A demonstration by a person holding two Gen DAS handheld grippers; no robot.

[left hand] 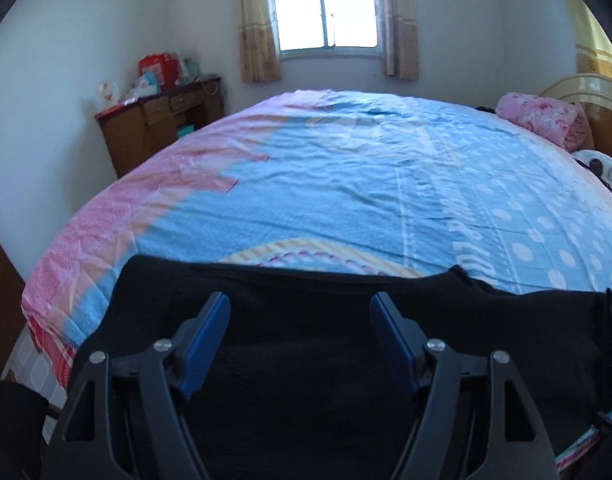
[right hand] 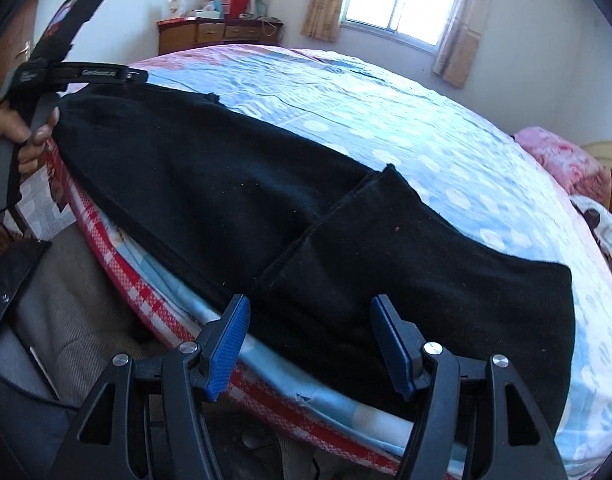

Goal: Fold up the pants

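Black pants [right hand: 234,208] lie flat along the near edge of the bed, stretched from left to right, with one layer folded over near the middle. In the left wrist view the pants [left hand: 306,344] fill the bottom. My left gripper [left hand: 300,304] is open just above the cloth, holding nothing. It also shows in the right wrist view [right hand: 66,76] at the far left end of the pants, held by a hand. My right gripper [right hand: 309,308] is open over the pants' near edge at their right part, empty.
The bed [left hand: 345,184] has a blue and pink sheet. A pink folded quilt [left hand: 537,120] lies at the far right by the headboard. A wooden desk [left hand: 162,128] with clutter stands in the far left corner under a window [left hand: 325,8]. The floor [right hand: 78,312] lies left of the bed edge.
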